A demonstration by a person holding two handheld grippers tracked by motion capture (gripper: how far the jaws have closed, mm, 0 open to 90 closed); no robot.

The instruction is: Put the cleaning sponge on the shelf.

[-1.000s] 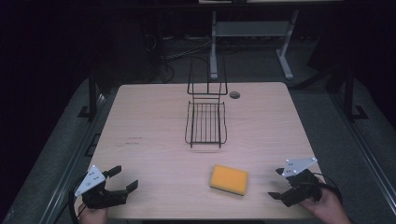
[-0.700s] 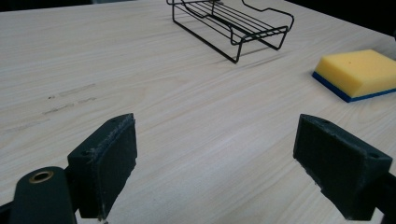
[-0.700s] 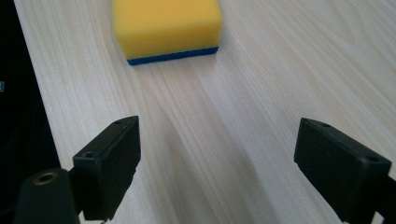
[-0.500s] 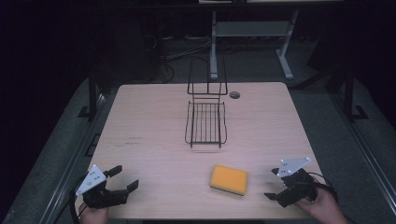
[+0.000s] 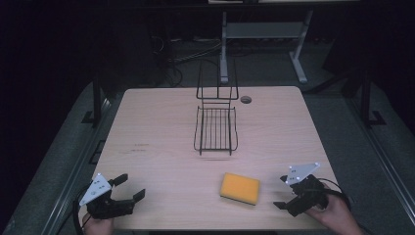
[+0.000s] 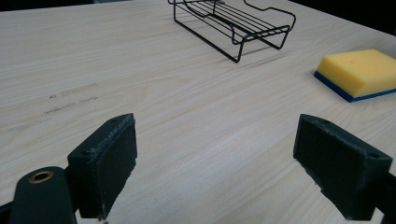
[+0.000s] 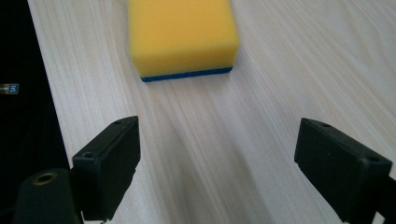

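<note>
Yellow sponge [image 5: 239, 188]: lies flat on the pale wood surface [image 5: 161, 122], blue underside down, near the front edge and just left of the right gripper [image 5: 286, 196]
Wire rack [image 5: 216, 128]: sits mid-surface, well apart from the sponge
Right gripper fingers [image 7: 108, 167]: spread wide, empty, aimed at the sponge
Left gripper [image 5: 128, 188]: at the front left corner, fingers [image 6: 103, 162] apart, holding nothing
Risk: soft foam could slide toward the front edge if one finger meets it first; a shallow pinch might squash it and let it spring free
Change: the right gripper has drifted nearer the sponge and turned toward it; sponge, rack and left gripper are where they were
</note>
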